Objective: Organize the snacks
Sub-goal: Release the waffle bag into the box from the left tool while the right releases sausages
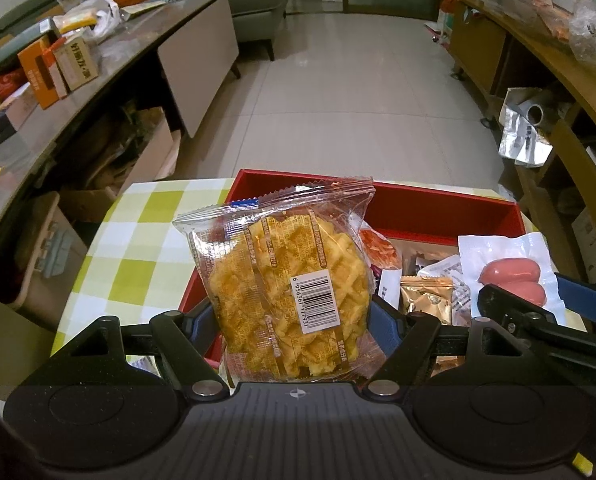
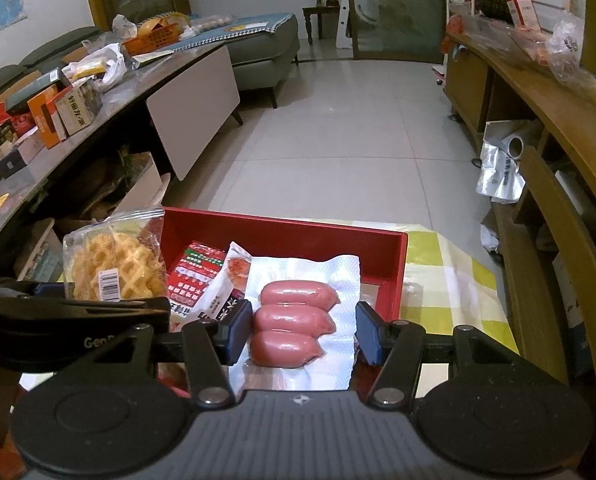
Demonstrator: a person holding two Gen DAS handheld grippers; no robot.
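The left gripper (image 1: 290, 320) is clamped on a clear-wrapped waffle packet (image 1: 286, 284), its blue pads pressed against the packet's two side edges, and holds it upright above the near-left part of the red box (image 1: 438, 216) that sits on the green-checked tablecloth (image 1: 138, 240). The right gripper (image 2: 300, 326) holds a vacuum-sealed pack of three pink sausages (image 2: 294, 320) over the right side of the same box; its pads bear on the flat white margins of the pack, not on the sausages themselves.

The waffle looks light and brittle (a hard squeeze would likely crack it), and its film is slick, so a gentle hold across the cake's width seems safer than pinching the crimped seal. The sausage pack is probably heavier and floppy; its margins may buckle, so gripping close to the sausages should steady it. Other wrapped snacks (image 1: 426, 292) already lie inside the box.
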